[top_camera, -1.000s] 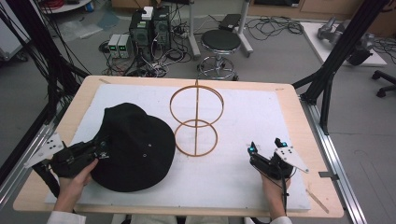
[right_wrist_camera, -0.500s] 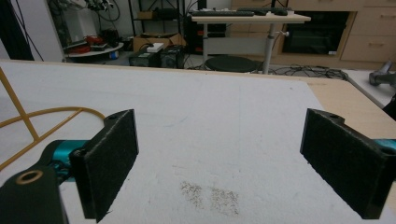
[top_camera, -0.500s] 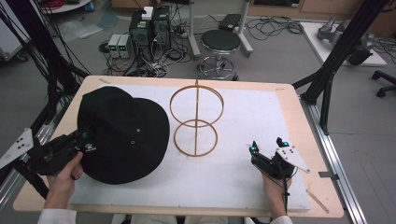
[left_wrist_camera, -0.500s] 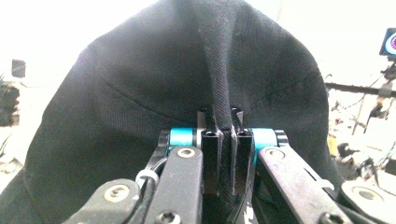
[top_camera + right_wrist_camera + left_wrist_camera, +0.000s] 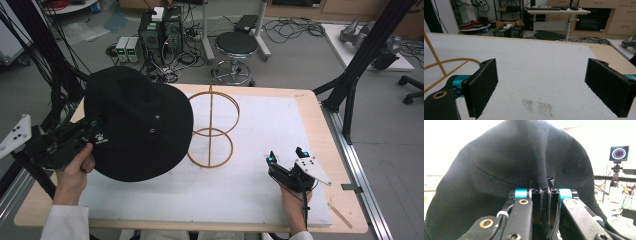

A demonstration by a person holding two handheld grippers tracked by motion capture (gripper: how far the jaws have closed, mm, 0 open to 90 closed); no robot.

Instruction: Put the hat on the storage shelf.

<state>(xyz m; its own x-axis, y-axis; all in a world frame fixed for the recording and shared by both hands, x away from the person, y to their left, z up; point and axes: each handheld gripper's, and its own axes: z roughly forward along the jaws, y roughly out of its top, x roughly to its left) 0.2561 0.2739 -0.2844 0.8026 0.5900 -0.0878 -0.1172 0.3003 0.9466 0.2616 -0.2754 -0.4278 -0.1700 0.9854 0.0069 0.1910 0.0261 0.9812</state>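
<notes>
At the left edge of the table (image 5: 310,107), the left gripper (image 5: 87,131) is held in the person's left hand (image 5: 75,167), with its grey three-cornered plate sticking out past the table's left side. Its jaws are pressed together on a fold of the brim of a black bucket hat (image 5: 140,125); in the left gripper view the dark cloth (image 5: 506,170) is pinched between the two black jaws and billows up over them. In the high view the hat is raised off the white mat (image 5: 260,130), tilted, its crown toward the camera, and it overlaps the left side of the wire stand.

Just right of the hat, the orange wire stand (image 5: 211,130) sits on the mat near the table's middle: two rings, one above the other, joined by upright rods.

At the near right, the right gripper (image 5: 286,159) rests low over the mat, held by the right hand (image 5: 295,200). Its jaws are spread wide with nothing between them; in the right gripper view the two black pads (image 5: 484,87) frame bare mat (image 5: 541,72), with part of the stand (image 5: 439,66) at the left.
</notes>
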